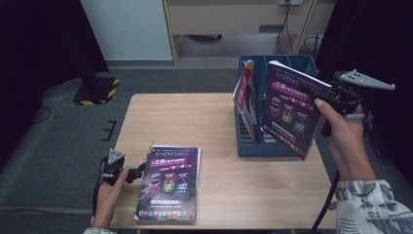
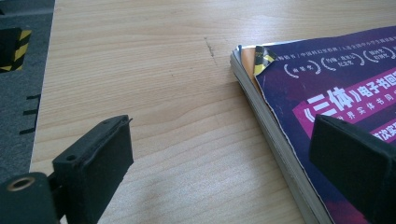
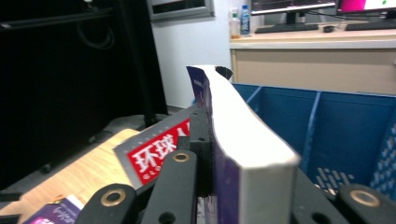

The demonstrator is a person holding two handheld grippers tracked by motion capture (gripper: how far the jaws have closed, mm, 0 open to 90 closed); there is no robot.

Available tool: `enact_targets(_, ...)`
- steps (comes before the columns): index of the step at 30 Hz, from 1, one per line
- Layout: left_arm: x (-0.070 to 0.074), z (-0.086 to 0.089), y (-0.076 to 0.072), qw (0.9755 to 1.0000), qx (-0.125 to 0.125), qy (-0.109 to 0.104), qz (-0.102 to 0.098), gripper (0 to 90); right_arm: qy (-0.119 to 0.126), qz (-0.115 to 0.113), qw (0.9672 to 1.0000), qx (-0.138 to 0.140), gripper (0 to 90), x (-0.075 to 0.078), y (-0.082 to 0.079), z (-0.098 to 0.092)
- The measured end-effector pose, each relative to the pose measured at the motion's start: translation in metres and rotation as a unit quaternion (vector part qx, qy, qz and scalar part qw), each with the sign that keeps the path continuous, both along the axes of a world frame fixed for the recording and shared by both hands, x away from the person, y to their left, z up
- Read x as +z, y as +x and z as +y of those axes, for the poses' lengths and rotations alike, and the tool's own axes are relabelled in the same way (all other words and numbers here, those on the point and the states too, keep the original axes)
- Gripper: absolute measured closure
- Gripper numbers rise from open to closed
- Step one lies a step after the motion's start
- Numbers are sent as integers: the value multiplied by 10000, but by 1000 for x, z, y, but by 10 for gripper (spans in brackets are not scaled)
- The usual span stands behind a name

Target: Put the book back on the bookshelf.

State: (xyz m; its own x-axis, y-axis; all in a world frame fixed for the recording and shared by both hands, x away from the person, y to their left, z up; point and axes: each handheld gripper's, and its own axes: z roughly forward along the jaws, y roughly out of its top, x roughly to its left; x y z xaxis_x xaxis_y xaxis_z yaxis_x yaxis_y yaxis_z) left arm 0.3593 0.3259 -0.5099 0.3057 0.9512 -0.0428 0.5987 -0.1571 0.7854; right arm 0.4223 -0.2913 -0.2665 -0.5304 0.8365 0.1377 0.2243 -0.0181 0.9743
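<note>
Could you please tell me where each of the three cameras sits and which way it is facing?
High view: above the person's side, looking forward and down on the table; both forearms, left gripper and right gripper show.
Left gripper view: rides the left gripper, looking along its open jaws at the flat book.
Right gripper view: rides the right gripper, shut on the held book, facing the blue file box.
Shared: high and left views show the flat book; high and right show the held book.
</note>
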Motion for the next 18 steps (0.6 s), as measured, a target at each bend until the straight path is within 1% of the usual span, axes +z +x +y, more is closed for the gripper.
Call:
enact_targets(3, 0, 0, 0, 10000, -4, 4, -4, 59, -75, 29, 9999, -89, 826, 0, 7, 1)
enact_targets(8, 0, 1, -1, 10000, -9, 10, 1, 59, -109, 32, 9996, -251, 826, 0, 17, 5)
enact_targets(10, 1, 0, -2, 10000, 15, -26, -19, 59, -128, 57, 9993, -345, 826, -1, 22, 6)
enact_targets(13, 1, 1, -2, 10000, 6, -27, -41, 59, -115, 88, 9990, -434, 826, -3, 26, 8)
enact_targets(15, 2, 1, -2, 10000, 10, -32, -41, 59, -175, 86, 9986, -499, 825, -4, 29, 8)
enact_targets(18, 1, 1, -2, 10000, 3, -37, -41, 59, -186, 119, 9980, -585, 826, -6, 32, 9)
